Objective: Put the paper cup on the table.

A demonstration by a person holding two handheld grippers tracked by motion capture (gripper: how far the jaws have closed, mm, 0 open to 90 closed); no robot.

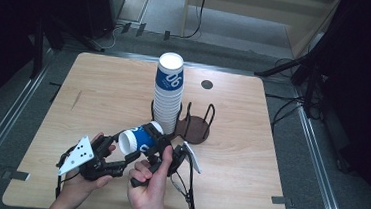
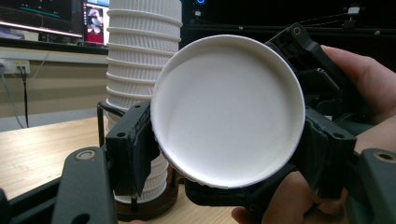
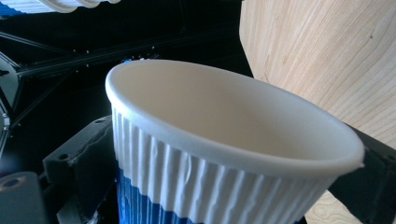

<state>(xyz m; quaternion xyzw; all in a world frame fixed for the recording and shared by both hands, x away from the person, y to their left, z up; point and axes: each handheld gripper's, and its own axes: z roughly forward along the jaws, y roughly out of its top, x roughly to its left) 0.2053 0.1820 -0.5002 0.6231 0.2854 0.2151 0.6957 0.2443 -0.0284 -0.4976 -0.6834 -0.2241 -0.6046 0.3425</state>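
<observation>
The left gripper [image 1: 128, 156] squeezes the paper cup [image 1: 140, 137] by its rim. The right gripper [image 1: 158, 152] clamps its sides too, likely to pass it over. At 12 o'clock, the cup stack [image 1: 168, 95] waits on the worktop [image 1: 98, 97].

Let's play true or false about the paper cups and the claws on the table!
1. A tall stack of cups stands in a black wire holder. True.
2. The single cup between the claws stands upright on the table. False: it lies on its side, held above the table.
3. The left claw grips the single cup at its rim. True.
4. The cups are red and white. False: they are blue and white.
5. The cup stack has fallen over. False: it stands upright.
</observation>
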